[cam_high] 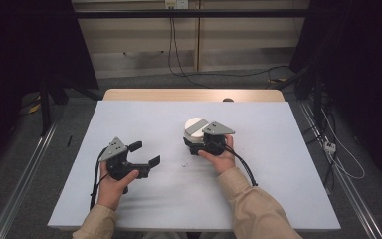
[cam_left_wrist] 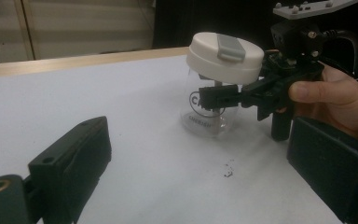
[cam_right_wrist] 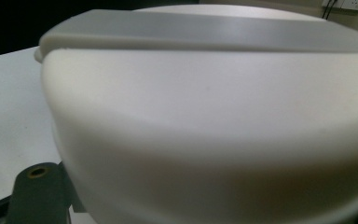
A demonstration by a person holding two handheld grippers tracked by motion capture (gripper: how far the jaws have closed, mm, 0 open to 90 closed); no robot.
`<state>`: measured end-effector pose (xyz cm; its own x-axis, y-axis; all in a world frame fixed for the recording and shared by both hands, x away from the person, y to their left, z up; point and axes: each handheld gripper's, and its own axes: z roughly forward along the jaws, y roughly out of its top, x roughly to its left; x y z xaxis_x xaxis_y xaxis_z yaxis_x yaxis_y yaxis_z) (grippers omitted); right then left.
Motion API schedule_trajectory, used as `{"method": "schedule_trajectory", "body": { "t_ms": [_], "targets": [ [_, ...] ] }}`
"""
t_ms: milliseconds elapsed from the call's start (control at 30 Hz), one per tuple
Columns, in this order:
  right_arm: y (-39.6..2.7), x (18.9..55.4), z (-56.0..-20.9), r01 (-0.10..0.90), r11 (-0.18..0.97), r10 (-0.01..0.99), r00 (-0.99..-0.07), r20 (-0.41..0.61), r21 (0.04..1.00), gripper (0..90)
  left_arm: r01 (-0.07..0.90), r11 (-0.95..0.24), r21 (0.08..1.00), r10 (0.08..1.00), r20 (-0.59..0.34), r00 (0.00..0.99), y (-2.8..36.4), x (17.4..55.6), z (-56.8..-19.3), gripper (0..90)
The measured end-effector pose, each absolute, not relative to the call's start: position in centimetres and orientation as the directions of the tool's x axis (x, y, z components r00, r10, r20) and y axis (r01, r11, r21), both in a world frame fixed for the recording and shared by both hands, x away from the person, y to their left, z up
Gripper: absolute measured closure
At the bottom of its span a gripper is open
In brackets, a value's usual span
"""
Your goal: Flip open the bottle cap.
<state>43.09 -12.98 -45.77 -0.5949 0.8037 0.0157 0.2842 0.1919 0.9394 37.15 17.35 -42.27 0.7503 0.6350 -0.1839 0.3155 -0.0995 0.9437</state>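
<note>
A clear glass jar (cam_left_wrist: 207, 112) with dark lettering stands on the white table top, right of centre. Its white lid (cam_high: 195, 125) carries a grey strap (cam_left_wrist: 230, 46) and leans a little to one side. My right gripper (cam_left_wrist: 216, 97) is shut on the glass body just under the lid, held by a hand at the right. In the right gripper view the lid (cam_right_wrist: 205, 116) looms very close above one black jaw. My left gripper (cam_high: 145, 153) rests at the left of the table, open with nothing between its jaws, pointing toward the jar.
The table top (cam_high: 258, 189) is covered in white, with a wooden strip (cam_high: 194, 94) along its far edge. A few dark crumbs (cam_left_wrist: 227, 173) lie between the two grippers. Cables (cam_high: 338, 154) run over the floor at the right, beside dark curtains.
</note>
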Motion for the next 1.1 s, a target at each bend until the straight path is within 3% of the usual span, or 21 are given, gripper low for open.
{"method": "schedule_trajectory", "body": {
  "t_ms": [767, 1100],
  "targets": [
    [-13.0, 43.1, -45.8, 0.286, 0.192, 0.804, -0.595, 0.017, 0.939, 18.1, 0.324, -0.124, 0.938, 0.613, -0.184, 0.768, 14.5, 38.3, -41.5, 8.4],
    [-13.0, 43.1, -45.8, 0.287, 0.192, 0.803, -0.596, 0.018, 0.939, 18.1, 0.326, -0.138, 0.935, 0.603, -0.182, 0.777, 13.4, 39.0, -41.2, 18.3]
  ]
}}
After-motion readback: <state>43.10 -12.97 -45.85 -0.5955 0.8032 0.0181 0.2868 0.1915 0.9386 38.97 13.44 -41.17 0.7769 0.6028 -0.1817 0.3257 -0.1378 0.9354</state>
